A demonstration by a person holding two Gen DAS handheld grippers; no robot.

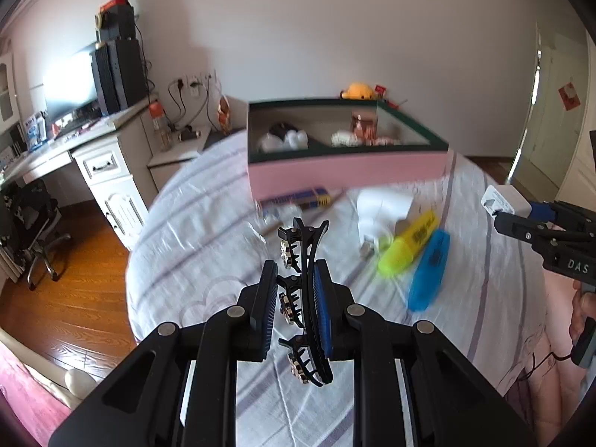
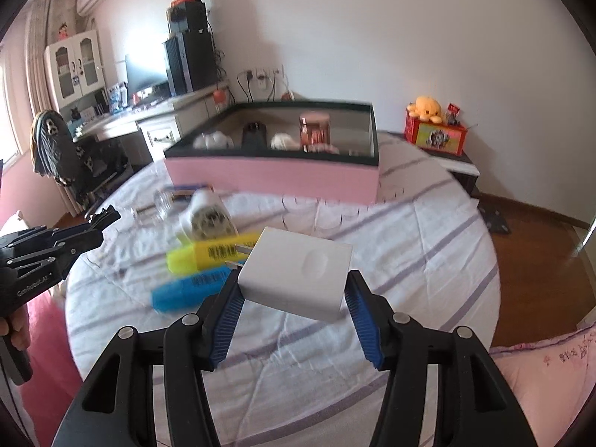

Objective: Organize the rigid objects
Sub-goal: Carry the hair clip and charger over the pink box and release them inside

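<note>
A: What is gripped by the left tongs (image 1: 296,300)?

B: A black hair clip (image 1: 305,298) with pale decorated teeth is pinched between the blue-padded fingers (image 1: 321,309). It is held lengthwise along the fingers, its tip projecting toward 12 o'clock, above the striped bed cover (image 1: 208,231).

A: And the right tongs (image 2: 294,320)?

B: A white charger (image 2: 298,273) is clamped by its two short sides, with its metal prongs pointed toward 9 o'clock. It is held clear of the bed cover. In the left wrist view the same charger (image 1: 501,201) is seen at 3 o'clock, at the tip of the right tongs (image 1: 521,219).

A: Where is the box?

B: A pink box (image 2: 272,175) with a dark green rim is set on the bed at 12 o'clock. Several small items are seen inside it, among them a copper-coloured tin (image 2: 314,128) and some white pieces; they are too blurred to be named.

A: What is left lying on the bed?

B: A yellow highlighter (image 2: 208,255) and a blue highlighter (image 2: 190,290) are laid side by side, touching, at 9 to 10 o'clock of the charger. Beyond them a white cylindrical object (image 2: 206,212) is lying on its side, and a clear glass jar (image 2: 164,201) is seen near the box's front. A dark blue and yellow flat item (image 1: 298,199) is placed just beside the box wall.

A: Is anything else noted?

B: A white table (image 1: 89,149) carrying a monitor is seen at 10 o'clock in the left wrist view, and a yellow plush toy (image 2: 424,108) is seated on a red box at 1 o'clock in the right wrist view.
</note>
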